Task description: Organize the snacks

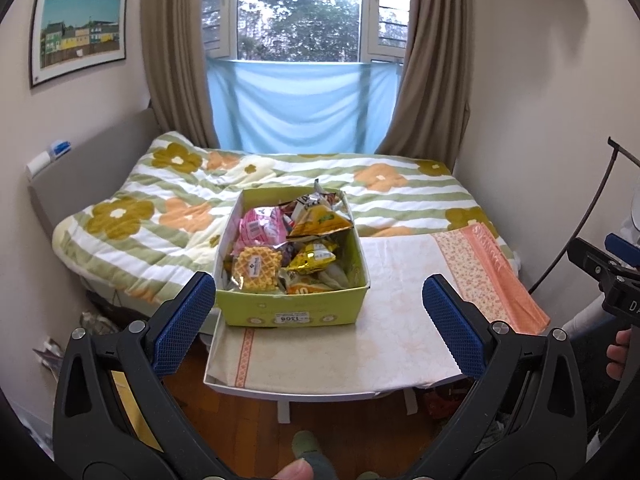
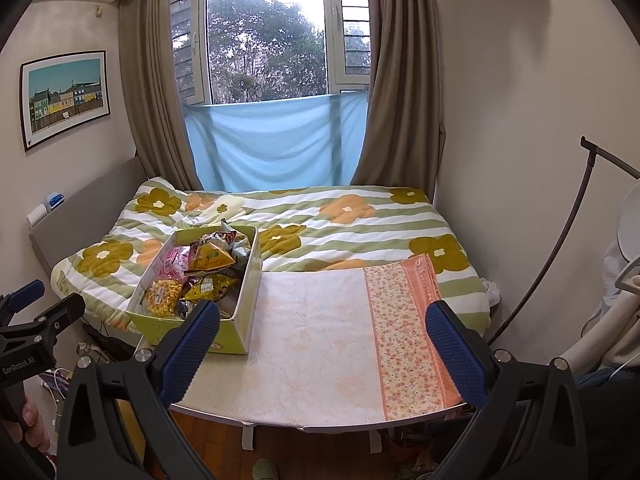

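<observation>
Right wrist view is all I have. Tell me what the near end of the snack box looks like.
Observer: The box has a white label with upside-down digits on its near end.
Operator: Report the left gripper.
Observer: The left gripper is open and empty, short of the box.
Operator: Name the nearest snack.
Observer: A round waffle in clear wrap lies at the near left corner.
Operator: Check under the table.
Observer: A green slipper shows on the wood floor.
</observation>
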A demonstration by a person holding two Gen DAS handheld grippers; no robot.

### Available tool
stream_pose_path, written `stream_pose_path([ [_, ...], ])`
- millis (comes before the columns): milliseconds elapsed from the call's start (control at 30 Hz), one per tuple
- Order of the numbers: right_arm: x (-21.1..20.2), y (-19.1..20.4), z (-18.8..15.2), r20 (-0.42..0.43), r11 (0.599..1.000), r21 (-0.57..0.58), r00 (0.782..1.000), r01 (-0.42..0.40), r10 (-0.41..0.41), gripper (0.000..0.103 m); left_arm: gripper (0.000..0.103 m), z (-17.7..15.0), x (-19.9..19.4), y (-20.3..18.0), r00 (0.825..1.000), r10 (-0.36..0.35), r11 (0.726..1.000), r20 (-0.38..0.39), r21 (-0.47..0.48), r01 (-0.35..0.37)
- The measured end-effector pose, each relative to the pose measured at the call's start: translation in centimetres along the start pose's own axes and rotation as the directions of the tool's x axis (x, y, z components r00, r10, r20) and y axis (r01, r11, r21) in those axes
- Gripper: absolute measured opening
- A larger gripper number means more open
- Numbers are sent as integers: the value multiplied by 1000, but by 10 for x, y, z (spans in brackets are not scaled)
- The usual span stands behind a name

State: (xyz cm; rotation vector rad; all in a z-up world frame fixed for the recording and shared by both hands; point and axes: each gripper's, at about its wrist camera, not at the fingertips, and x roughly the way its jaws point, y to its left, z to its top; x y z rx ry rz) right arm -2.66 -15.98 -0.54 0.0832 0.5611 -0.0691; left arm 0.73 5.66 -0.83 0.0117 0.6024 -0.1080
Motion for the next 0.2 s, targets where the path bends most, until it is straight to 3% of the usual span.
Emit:
stream_pose_path([
  [200, 18, 7, 5, -25, 1000, -1, 1000, -3, 3, 102, 103, 6, 19, 10, 1000, 9, 1000, -22, -11, -9],
])
